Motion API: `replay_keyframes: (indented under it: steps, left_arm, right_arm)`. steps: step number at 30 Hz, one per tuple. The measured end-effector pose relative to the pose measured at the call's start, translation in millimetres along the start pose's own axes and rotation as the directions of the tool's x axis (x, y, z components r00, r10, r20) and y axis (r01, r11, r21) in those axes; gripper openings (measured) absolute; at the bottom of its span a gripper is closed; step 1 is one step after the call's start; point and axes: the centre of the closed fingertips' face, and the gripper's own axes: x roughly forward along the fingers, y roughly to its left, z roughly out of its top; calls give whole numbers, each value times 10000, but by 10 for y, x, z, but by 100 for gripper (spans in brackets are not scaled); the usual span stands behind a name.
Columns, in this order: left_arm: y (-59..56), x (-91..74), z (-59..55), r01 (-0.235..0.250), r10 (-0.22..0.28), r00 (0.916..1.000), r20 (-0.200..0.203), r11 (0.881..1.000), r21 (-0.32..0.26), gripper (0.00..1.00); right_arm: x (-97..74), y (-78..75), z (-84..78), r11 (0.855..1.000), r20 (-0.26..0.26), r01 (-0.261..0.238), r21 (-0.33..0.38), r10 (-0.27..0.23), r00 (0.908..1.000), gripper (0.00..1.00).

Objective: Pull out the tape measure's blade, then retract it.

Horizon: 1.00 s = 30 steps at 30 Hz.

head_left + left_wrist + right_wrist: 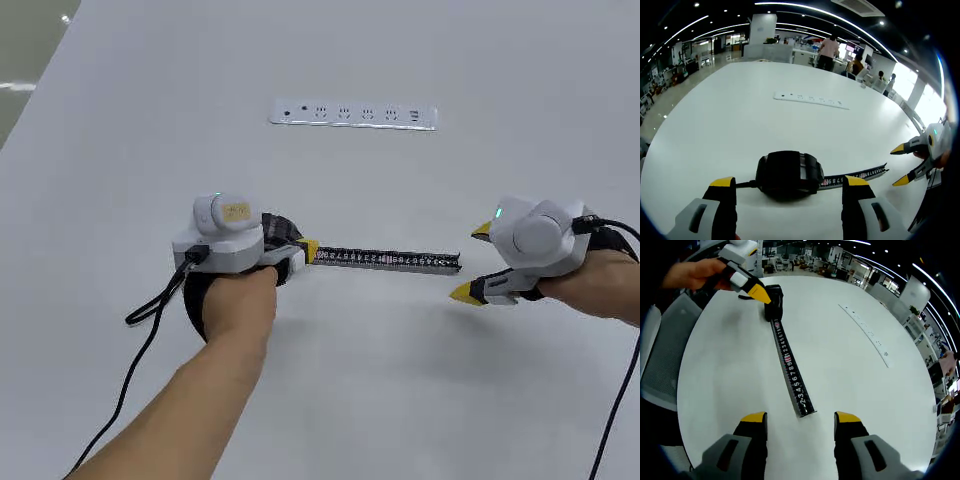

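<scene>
White table [400,380] bears blade [390,260] pointing toward right gripper [471,263].

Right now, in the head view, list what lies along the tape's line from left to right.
left gripper → blade → right gripper, its jaws open just beyond the blade's tip.

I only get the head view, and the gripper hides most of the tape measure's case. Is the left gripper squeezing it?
Observer: No. The left gripper view shows the left gripper open, with a gap on either side of the black tape measure case.
Operator: What numbers are on the blade?
Observer: In the right gripper view the blade reads 2, 3, 4, 5 up from its tip, which lies just ahead of the open right gripper.
</scene>
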Motion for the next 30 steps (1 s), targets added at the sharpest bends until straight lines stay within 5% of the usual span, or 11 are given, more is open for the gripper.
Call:
replay_keyframes:
  steps: [13, 30]
  left_arm:
    - [-10, 98, -4, -28, 27, 9999, -115, 9999, -107, 83]
    - [-4, 164, -38, -105, 101, 9998, -179, 9996, -263, 80]
  right_arm:
    - [80, -51, -65, 9775, -591, -895, -1913, 795, 9951, 43]
    - [196, -19, -85, 9515, -928, -1651, -2595, 1456, 9850, 30]
